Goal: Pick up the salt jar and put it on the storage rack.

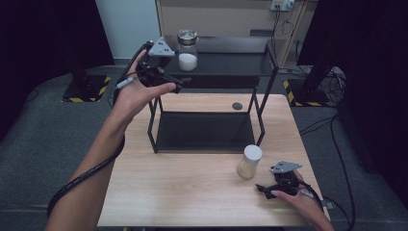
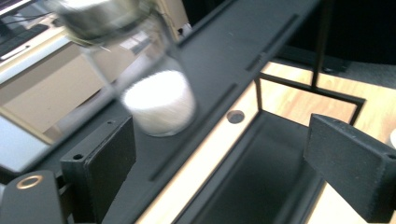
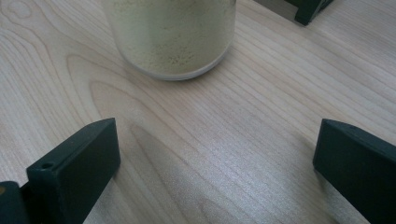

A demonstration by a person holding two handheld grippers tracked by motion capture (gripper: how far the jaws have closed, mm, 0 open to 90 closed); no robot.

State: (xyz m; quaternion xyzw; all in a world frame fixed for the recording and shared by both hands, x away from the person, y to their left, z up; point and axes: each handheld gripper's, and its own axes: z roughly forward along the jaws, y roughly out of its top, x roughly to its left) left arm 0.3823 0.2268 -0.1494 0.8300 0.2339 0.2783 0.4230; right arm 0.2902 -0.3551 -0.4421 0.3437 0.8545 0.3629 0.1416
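Your arms are bare to the elbow, no sleeves, black tongs in each hand.
Left tongs (image 1: 179,83) and right tongs (image 1: 260,187) each carry a grey three-cornered plate; a ribbed black cable trails along your left forearm, and the blocky matte jaws show small screw holes and a brass-ringed hole.

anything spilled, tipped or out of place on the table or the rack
Nothing stands out. The jar of white powder stands upright on the black rack's top shelf, and the white-lidded jar of yellowish powder stands upright on the wooden table. No spill shows.
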